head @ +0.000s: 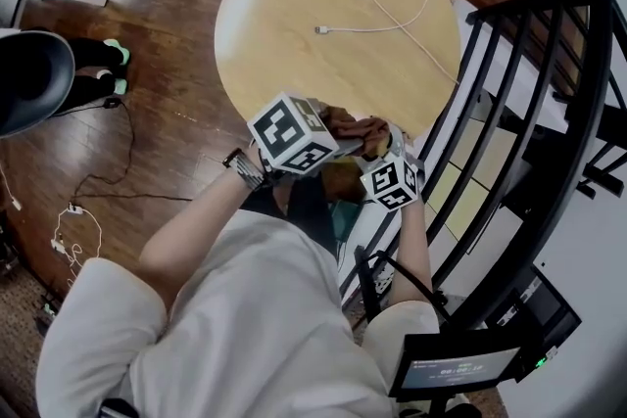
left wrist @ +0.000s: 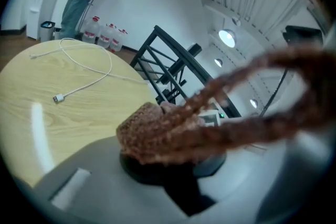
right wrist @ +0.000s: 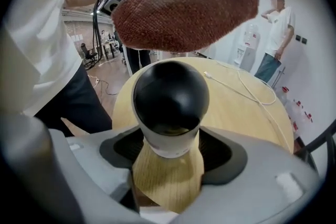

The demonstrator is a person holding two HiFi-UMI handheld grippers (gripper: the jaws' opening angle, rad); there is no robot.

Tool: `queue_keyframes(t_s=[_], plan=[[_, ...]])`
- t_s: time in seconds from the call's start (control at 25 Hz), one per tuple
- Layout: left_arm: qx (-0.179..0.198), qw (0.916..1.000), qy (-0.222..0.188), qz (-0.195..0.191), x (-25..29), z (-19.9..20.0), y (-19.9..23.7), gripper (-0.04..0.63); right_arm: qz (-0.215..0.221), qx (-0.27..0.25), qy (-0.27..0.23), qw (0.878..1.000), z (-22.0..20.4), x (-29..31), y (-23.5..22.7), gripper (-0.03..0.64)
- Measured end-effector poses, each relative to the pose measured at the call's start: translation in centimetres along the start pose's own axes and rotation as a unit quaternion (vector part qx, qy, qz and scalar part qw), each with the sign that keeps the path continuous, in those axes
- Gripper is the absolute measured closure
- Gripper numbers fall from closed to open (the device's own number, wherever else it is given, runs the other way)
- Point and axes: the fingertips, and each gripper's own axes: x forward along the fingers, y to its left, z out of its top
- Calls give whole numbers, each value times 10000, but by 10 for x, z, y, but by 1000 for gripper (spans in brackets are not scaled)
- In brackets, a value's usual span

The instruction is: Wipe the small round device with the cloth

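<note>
Round wooden surface point(head: 284, 34) is noted ahead. Left hand-held gripper point(left wrist: 173, 165) is closed tight on the brown cloth point(left wrist: 157, 131). Right hand-held gripper point(right wrist: 170, 153), jaws wide, is clamped on the small round device point(right wrist: 170, 94) at its white base. Device is held over the surface's near edge, with the cloth just above its black dome. White cable point(head: 416, 10) is laid on the far half.

We wear a white short-sleeved shirt point(head: 255, 328) and a dark wristband point(head: 243, 168). The left gripper point(left wrist: 173, 162) and right gripper point(right wrist: 168, 149) have pale grey jaws with black inner pads; each bears a white marker cube point(head: 294, 134) printed with black squares, and a black cable point(head: 411, 277) leaves the right one
</note>
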Motion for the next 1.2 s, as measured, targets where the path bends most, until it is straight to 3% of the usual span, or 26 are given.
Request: queue_keyframes(t_s=[0.16,0.4,0.56,0.68,0.92,1.2], plan=[[407,9988,259,69,11,-4,-4,514,-383,427,20,9984,-3,-3,1,302],[867,9915,843,487,22,-14,3,512,-718,976,91,9926,-3,-3,1,305],[1525,9771,1186,892,25,-21,8,512,-900,1250,148,9880,-3,-4,2,305],[1780,9679,1369,1128,27,-27,16,512,-1039,1427,204,9841,-2,-4,3,305],[1685,9681,1352,1272,24,-27,26,512,-1142,1550,267,9809,-2,-5,3,308],[1261,9763,1235,1256,19,-31,51,514,-1140,1536,242,9812,-1,-5,2,309]])
